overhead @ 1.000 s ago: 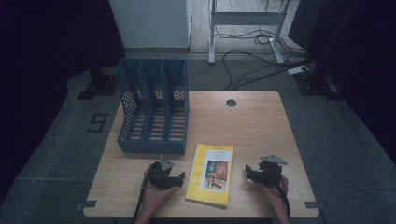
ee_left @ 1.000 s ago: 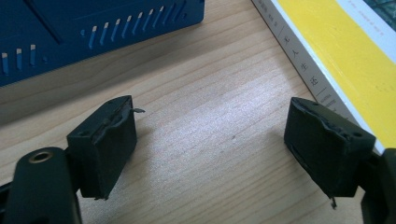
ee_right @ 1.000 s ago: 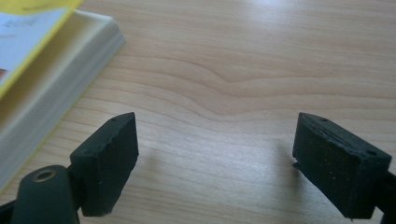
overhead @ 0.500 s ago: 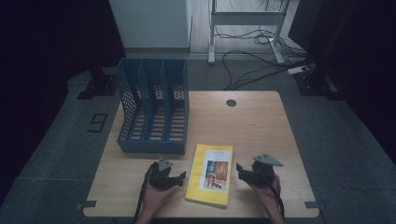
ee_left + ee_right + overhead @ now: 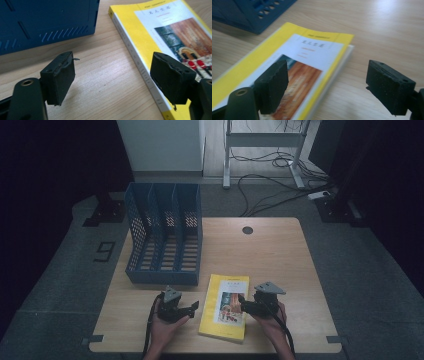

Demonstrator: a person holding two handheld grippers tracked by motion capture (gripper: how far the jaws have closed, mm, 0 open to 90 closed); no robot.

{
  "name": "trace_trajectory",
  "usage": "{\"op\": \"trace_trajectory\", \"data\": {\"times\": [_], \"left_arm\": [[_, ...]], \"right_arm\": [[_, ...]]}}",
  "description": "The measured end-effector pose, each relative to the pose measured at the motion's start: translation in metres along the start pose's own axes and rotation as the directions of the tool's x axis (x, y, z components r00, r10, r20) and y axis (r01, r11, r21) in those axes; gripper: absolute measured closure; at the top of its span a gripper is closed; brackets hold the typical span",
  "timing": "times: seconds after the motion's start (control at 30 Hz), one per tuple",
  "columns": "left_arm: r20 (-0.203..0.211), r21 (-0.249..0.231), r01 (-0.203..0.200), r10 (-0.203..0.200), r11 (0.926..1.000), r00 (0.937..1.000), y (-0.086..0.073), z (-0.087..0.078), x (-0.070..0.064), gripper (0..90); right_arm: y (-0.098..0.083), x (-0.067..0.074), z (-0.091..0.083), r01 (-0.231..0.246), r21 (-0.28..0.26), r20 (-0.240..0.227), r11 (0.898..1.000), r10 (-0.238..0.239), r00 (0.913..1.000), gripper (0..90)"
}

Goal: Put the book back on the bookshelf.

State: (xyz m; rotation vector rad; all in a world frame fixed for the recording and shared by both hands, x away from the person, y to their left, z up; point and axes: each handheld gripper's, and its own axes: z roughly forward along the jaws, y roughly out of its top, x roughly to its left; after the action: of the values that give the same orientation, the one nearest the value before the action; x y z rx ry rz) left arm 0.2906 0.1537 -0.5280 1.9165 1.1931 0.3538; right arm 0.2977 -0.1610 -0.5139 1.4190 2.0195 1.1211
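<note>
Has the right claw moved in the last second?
Yes. The right claw has slid left, from beside the yellow book to over its right edge.

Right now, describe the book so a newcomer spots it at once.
On the light wooden table, in front of the blue plastic three-slot file rack, a thin yellow paperback book lies flat. It is the only yellow thing, with a white cover panel and picture.

Dim lab: cables [image 5: 260, 190], metal stand [image 5: 262, 142]

A thin yellow paperback book [image 5: 226, 307] with a white cover panel and a picture lies flat and closed near the wooden table's near edge. Its spine faces left, just beside a blue file rack.
</note>
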Motion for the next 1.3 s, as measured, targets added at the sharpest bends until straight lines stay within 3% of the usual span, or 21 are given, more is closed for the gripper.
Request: {"op": "trace_trajectory", "data": {"times": [0.07, 0.13, 0.37, 0.63, 0.87, 1.3], "left_arm": [[0.01, -0.002, 0.002, -0.002, 1.0, 1.0, 0.0, 0.0, -0.001, 20.2], [0.007, 0.001, -0.002, 0.002, 1.0, 1.0, 0.0, 0.001, -0.001, 20.5], [0.021, 0.012, -0.01, 0.01, 0.9999, 0.9997, -0.001, 0.005, -0.007, 21.2], [0.067, 0.01, -0.034, 0.033, 0.9994, 0.9972, -0.001, 0.009, -0.02, 21.9], [0.097, 0.032, -0.061, 0.058, 0.9976, 0.9936, -0.004, 0.014, -0.032, 22.0], [0.122, 0.069, -0.098, 0.089, 0.9928, 0.9884, -0.011, 0.025, -0.048, 22.1]], "right_arm": [[-0.002, 0.003, 0.003, -0.02, 0.014, -0.044, 1.0, 0.021, 0.9988, 17.8], [-0.003, 0.006, 0.005, 0.0, 0.017, -0.033, 1.0, 0.001, 0.9995, 17.8], [-0.011, 0.01, 0.015, 0.005, 0.043, -0.047, 0.999, -0.003, 0.9989, 17.9], [-0.016, 0.018, 0.02, 0.021, 0.06, -0.067, 0.998, -0.017, 0.9976, 17.9], [-0.019, 0.024, 0.026, 0.043, 0.075, -0.04, 0.996, -0.04, 0.9984, 17.5], [-0.02, 0.022, 0.028, 0.023, 0.096, -0.041, 0.995, -0.02, 0.999, 17.5]]}}
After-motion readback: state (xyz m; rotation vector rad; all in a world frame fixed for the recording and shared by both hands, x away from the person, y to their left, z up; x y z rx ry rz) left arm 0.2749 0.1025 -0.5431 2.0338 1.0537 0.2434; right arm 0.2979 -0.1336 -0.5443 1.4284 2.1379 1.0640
